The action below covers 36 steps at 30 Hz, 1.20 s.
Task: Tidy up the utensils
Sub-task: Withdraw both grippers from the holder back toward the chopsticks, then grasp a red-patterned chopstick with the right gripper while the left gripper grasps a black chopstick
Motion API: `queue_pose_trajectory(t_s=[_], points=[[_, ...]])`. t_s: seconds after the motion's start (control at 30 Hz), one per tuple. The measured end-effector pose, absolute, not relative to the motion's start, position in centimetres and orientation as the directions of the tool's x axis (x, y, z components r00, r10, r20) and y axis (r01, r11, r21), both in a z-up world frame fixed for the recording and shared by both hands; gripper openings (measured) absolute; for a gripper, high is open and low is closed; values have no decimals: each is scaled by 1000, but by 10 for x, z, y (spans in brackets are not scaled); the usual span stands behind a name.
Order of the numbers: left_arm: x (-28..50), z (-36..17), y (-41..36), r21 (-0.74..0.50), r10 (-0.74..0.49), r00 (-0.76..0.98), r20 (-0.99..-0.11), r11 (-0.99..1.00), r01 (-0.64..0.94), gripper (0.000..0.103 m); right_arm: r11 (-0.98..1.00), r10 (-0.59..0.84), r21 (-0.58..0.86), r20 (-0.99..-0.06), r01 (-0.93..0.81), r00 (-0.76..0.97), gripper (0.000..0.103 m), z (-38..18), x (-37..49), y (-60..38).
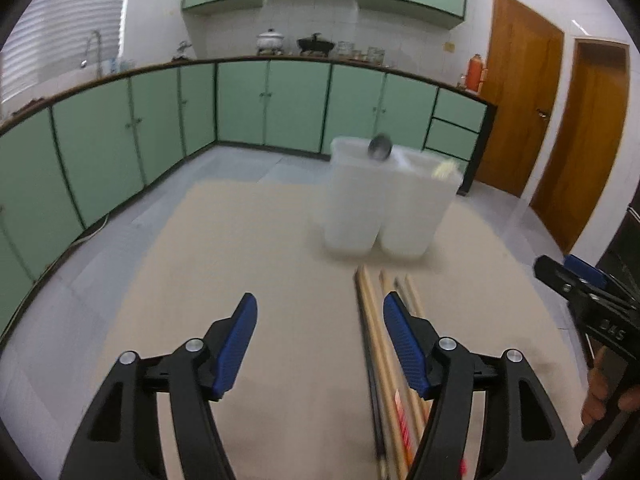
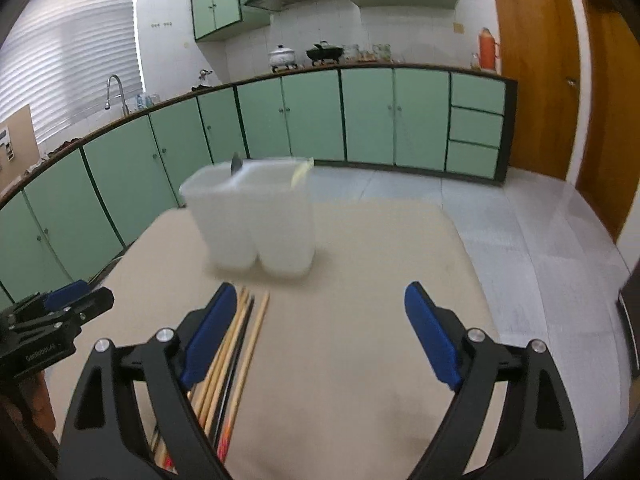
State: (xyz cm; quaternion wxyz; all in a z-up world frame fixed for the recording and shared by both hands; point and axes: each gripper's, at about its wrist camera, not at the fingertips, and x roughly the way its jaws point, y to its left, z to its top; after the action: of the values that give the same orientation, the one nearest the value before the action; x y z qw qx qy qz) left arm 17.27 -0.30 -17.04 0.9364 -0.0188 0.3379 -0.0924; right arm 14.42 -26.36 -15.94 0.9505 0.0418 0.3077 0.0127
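Holding my left gripper [image 1: 320, 312] and right gripper [image 2: 320, 304] above the beige table [image 1: 240, 240], both with jaws spread wide and empty. Chopsticks [image 1: 376, 320]: bundle flat on the table between the two grippers. White two-compartment holder [image 1: 384, 200]: upright beyond them, a metal spoon [image 1: 380, 147] inside.

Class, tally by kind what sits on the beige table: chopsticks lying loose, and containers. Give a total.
Chopsticks: 5
Containers: 1, with two compartments
Total: 6
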Motion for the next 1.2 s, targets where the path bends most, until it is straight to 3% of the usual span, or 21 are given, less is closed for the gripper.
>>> queue_pose_trajectory(t_s=[0.17,0.47,0.93,1.2], points=[[135,-190,-2,-80,-154,773,-616,988,133,64,997,33,73,-598,14,801,76,-183,94,-247],[102,-220,-6,-52,-165,702,-693,982,180,64,995,95,87,-679,-50,728,69,-215,56,-224],[90,-232,-15,-54,-181,682,-708,978,204,64,995,78,21,-736,-93,673,67,-242,45,-201],[90,-232,-15,-61,-183,684,-706,978,198,64,1000,1,-3,-734,-5,679,66,-237,47,-225]])
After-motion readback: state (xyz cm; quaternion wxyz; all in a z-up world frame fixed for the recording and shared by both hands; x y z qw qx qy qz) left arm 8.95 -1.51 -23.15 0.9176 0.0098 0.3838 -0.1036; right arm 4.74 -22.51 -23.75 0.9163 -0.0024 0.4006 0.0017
